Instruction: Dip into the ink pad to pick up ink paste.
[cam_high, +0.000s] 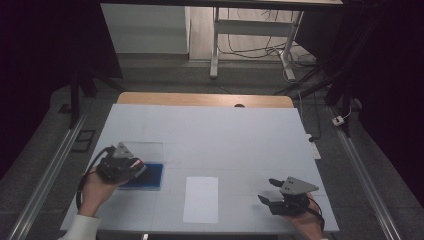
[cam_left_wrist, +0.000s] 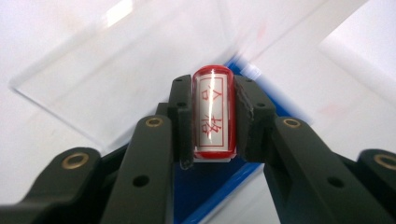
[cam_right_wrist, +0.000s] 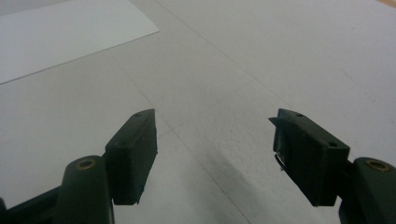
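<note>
- Your left gripper (cam_left_wrist: 212, 116) is clamped on a small red stamp (cam_left_wrist: 213, 112); both black pads press its sides, and its face with red characters in a red frame is turned toward the left gripper view's camera.
- In the high view your left gripper (cam_high: 131, 167) sits over the near-left part of the table (cam_high: 240, 135), at the left edge of the blue ink pad (cam_high: 150, 176).
- In the left gripper view the stamp hangs above the blue ink pad (cam_left_wrist: 219, 186); whether it touches the pad you cannot tell.
- A clear plastic lid (cam_high: 145, 149) lies flat on the table just behind the pad; in the left gripper view the clear lid (cam_left_wrist: 116, 70) spreads out beyond the stamp.
- Your right gripper (cam_high: 269, 192) rests at the near-right of the table, well apart from the stamp.
- In the right gripper view your right gripper (cam_right_wrist: 212, 140) has its jaws spread wide with only bare table between them.
- A white sheet of paper (cam_high: 201, 199) lies between your two hands, near the front edge; its corner (cam_right_wrist: 70, 32) shows at the upper left of the right gripper view.
</note>
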